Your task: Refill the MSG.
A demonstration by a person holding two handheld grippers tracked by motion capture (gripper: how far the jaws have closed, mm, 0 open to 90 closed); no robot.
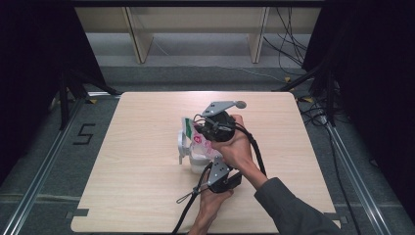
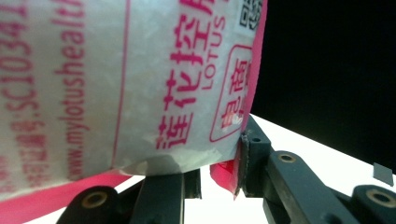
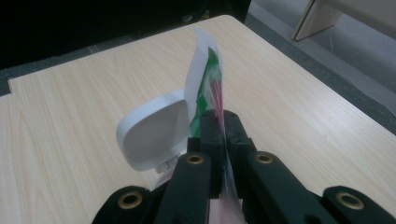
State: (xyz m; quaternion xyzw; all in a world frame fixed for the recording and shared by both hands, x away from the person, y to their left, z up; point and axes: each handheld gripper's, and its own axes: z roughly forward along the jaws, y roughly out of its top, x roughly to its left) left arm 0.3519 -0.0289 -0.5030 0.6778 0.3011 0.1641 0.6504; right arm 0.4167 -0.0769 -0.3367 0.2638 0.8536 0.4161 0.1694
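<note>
The right gripper point(image 3: 223, 122) pinches the top edge of the plastic bag point(image 2: 140, 79). The left gripper point(image 2: 217, 170) squeezes the bag's bottom. A white scoop point(image 3: 152, 133) sits just beside the right gripper, above the tabletop point(image 1: 147, 196).

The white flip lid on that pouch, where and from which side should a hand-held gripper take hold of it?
Probably by the free rounded rim of the white flip lid, coming from the bare table side away from the pouch. The lid stands open and swung clear, so its rim sticks out unobstructed, while the right hand-held gripper already pinches the pouch's thin top edge beside it.
</note>
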